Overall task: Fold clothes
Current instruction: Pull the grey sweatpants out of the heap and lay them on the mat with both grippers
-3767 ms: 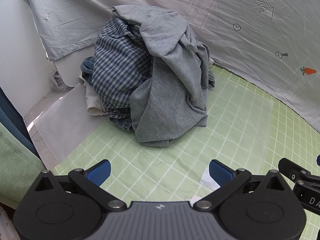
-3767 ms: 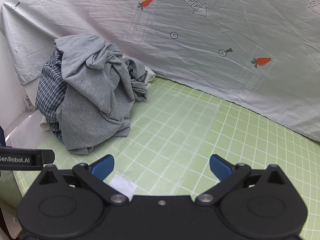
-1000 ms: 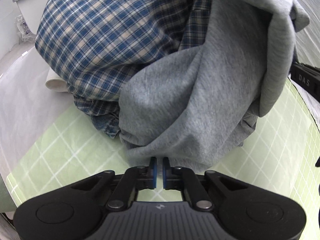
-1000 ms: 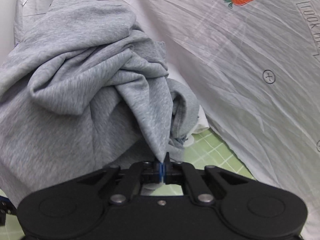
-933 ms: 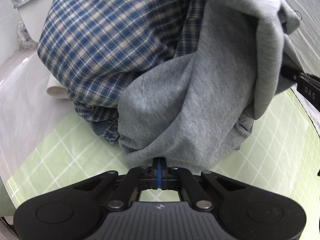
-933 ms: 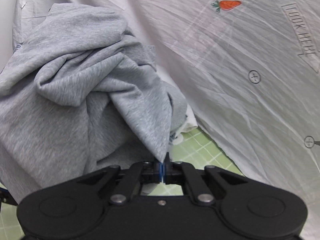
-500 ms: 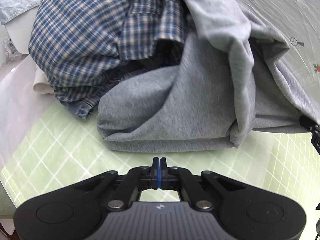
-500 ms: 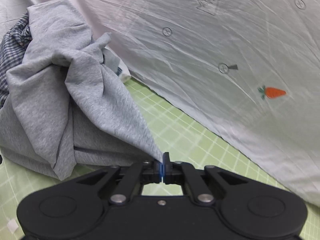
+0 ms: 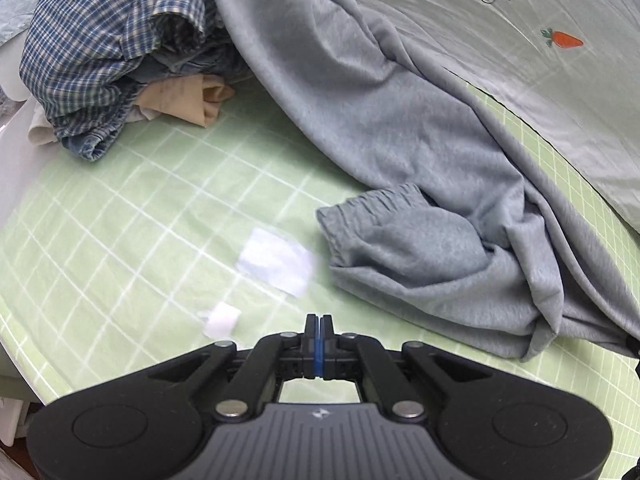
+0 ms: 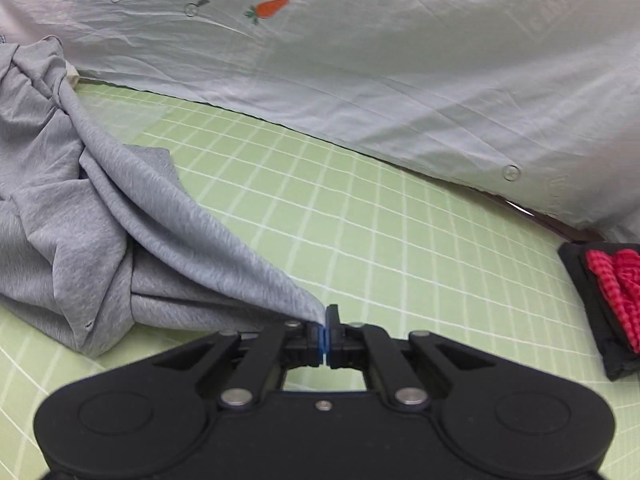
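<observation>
A grey sweat garment (image 9: 400, 152) stretches from the clothes pile across the green grid mat (image 9: 120, 220); its elastic cuff lies near the middle. My left gripper (image 9: 319, 326) is shut with nothing between its pads, above the bare mat, apart from the garment. My right gripper (image 10: 325, 330) is shut on a corner of the grey garment (image 10: 120, 208) and holds it pulled taut over the mat (image 10: 360, 220). A pile with a blue plaid shirt (image 9: 100, 32) and a tan piece (image 9: 192, 96) sits at the far left.
A pale sheet with carrot prints (image 10: 360, 60) hangs along the mat's far edge. Two white paper scraps (image 9: 276, 266) lie on the mat in front of my left gripper. A black and red item (image 10: 612, 300) lies at the right edge.
The grey garment has been dragged off the pile to the right by my right gripper. My left gripper shut beside the cloth without catching it and now sits farther back from the pile.
</observation>
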A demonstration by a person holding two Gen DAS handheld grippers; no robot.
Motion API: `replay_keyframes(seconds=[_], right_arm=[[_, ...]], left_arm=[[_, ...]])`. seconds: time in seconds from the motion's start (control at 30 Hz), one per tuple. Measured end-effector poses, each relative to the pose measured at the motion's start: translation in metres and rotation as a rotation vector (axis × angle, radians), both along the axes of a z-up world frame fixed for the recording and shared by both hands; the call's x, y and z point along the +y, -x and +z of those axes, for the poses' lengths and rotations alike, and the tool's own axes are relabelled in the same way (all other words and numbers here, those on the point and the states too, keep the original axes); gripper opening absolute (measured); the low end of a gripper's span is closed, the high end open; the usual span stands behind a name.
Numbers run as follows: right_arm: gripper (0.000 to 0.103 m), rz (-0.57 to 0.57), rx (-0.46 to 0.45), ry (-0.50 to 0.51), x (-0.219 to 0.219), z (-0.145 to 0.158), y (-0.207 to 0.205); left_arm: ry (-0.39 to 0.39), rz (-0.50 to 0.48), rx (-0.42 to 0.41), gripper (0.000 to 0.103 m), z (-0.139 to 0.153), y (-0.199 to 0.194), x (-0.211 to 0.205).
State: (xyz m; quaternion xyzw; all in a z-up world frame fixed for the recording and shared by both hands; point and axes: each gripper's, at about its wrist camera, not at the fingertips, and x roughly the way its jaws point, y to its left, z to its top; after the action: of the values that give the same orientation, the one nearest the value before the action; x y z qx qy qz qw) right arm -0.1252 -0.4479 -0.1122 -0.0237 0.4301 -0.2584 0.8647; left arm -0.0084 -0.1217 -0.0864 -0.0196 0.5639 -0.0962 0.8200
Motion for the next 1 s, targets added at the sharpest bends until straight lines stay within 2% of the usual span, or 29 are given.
replay_keyframes(seconds=[0.13,0.23,0.3,0.37,0.4,0.47,0.53,0.63,0.77,0.8,0.97,1.0], right_arm=[[0.001,-0.127,0.031,-0.017,-0.051,0.006,0.069],[0.005,-0.186,0.083,-0.051,-0.081,0.005,0.104],[0.014,-0.196,0.093,-0.056,-0.090,-0.005,0.123],[0.028,-0.175,0.052,-0.073,-0.088,0.001,0.124],[0.030,-0.164,0.032,-0.082,-0.087,0.005,0.124],[0.043,-0.142,-0.009,-0.099,-0.084,0.011,0.124],[0.047,-0.112,-0.046,-0.130,-0.080,0.014,0.113],[0.055,-0.060,-0.051,-0.152,-0.073,0.006,0.089],[0.060,0.008,-0.013,-0.159,-0.068,-0.007,0.044],[0.060,0.024,-0.007,-0.171,-0.068,-0.010,0.032],[0.063,0.110,0.021,-0.269,-0.070,-0.026,-0.026],[0.063,0.109,0.012,-0.270,-0.071,-0.025,-0.027]], left_arm=[[0.020,-0.007,0.028,0.000,-0.002,0.029,-0.037],[0.035,-0.040,0.036,0.001,-0.001,0.046,-0.064],[0.045,-0.064,0.037,0.002,-0.001,0.052,-0.080],[0.063,-0.080,0.048,0.004,-0.003,0.054,-0.094],[0.067,-0.085,0.060,0.009,-0.005,0.052,-0.100],[0.075,-0.096,0.085,0.017,-0.010,0.049,-0.112],[0.052,-0.127,0.087,0.017,-0.014,0.042,-0.123],[0.046,-0.170,0.096,0.027,-0.018,0.031,-0.135],[0.115,-0.232,0.119,0.056,-0.024,0.013,-0.148],[0.126,-0.246,0.133,0.060,-0.028,0.009,-0.153],[0.116,-0.316,0.169,0.064,-0.042,0.000,-0.175],[0.114,-0.319,0.174,0.064,-0.045,0.000,-0.179]])
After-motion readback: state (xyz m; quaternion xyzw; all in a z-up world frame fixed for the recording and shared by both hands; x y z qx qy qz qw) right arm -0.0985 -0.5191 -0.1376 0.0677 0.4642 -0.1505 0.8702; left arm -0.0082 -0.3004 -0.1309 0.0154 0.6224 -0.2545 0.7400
